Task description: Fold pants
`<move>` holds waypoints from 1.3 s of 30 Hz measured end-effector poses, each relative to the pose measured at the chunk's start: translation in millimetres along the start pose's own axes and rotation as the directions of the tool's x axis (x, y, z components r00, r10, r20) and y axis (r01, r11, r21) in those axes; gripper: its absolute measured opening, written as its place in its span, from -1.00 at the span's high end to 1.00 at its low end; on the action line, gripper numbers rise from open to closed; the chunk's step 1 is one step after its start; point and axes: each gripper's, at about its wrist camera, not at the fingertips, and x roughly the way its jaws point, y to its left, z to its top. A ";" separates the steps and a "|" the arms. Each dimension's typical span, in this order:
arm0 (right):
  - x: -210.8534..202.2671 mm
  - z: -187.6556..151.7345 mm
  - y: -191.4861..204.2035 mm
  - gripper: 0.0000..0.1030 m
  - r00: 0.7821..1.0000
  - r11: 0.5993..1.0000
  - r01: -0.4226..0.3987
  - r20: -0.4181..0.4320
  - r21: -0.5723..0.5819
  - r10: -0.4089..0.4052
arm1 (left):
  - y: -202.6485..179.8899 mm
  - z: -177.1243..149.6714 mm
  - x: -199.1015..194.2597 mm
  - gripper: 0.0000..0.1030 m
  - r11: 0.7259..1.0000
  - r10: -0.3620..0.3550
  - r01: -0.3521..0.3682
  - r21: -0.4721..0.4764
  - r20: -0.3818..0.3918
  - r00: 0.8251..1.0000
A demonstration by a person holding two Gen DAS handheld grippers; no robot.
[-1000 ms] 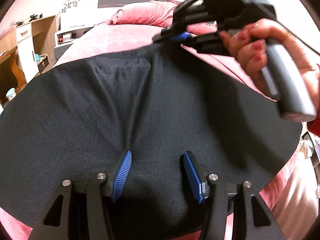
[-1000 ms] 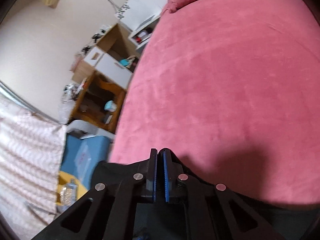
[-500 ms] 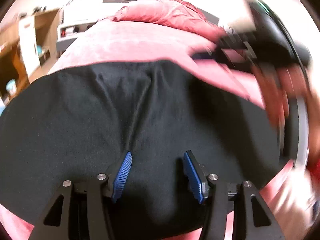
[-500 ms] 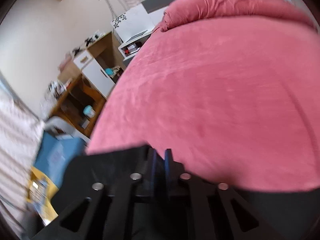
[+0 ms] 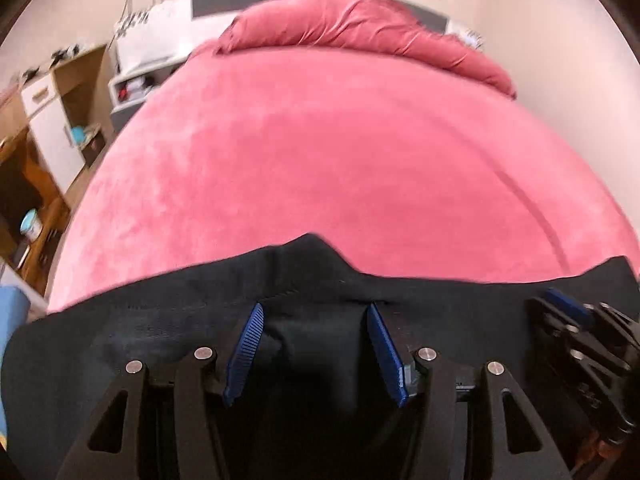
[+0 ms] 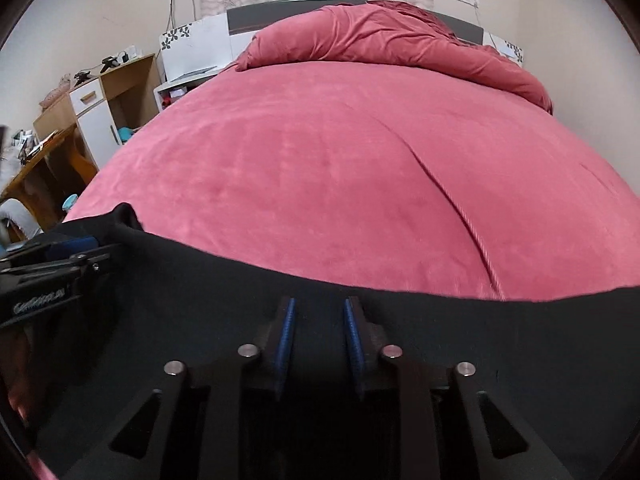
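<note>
Pants [image 5: 168, 344] now lie as a low black band along the near edge of the bed [image 5: 340, 168], where a second ago the left wrist view was almost filled by a broad spread of the dark cloth reaching far up the pink cover. The far edge of the pants has come back toward the near edge of the bed, with a small peak of cloth just beyond the left gripper [image 5: 316, 346]. That reads as one fold brought over onto itself, though the layers cannot be counted from these views.

The left gripper hangs over the cloth with its jaws apart, as they were before, holding nothing. The right gripper [image 6: 320, 336] was pinched together a second ago and raised over the pants; now its jaws stand apart, with black cloth lying between and under them but not clamped. It sits low beside the left one at the near edge of the bed, each showing at the side of the other's view.

My judgement: the carried edge has just been let go, so this fold is laid and the next grasp is not yet begun.
</note>
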 end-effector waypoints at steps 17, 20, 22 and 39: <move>-39.2 -13.5 -29.0 -0.19 0.998 0.994 -0.051 0.032 0.100 0.048 | 8.4 -52.2 -39.8 -0.07 0.997 -0.054 0.057 -0.050 0.056 0.997; -58.8 -22.7 -53.4 -0.19 0.999 0.987 -0.044 0.027 0.156 0.040 | 4.4 -72.4 -40.7 -0.10 0.999 -0.046 0.047 -0.024 0.075 0.996; -70.2 -31.0 -76.3 -0.19 1.000 0.980 -0.014 0.008 0.201 0.012 | -0.6 -81.7 -42.6 -0.12 1.000 -0.025 0.023 0.017 0.100 0.995; -153.9 -164.7 -285.8 -0.24 0.992 0.587 0.096 -0.025 0.804 -0.127 | 7.3 -95.8 -42.5 -0.12 0.997 -0.067 0.071 -0.024 0.140 0.988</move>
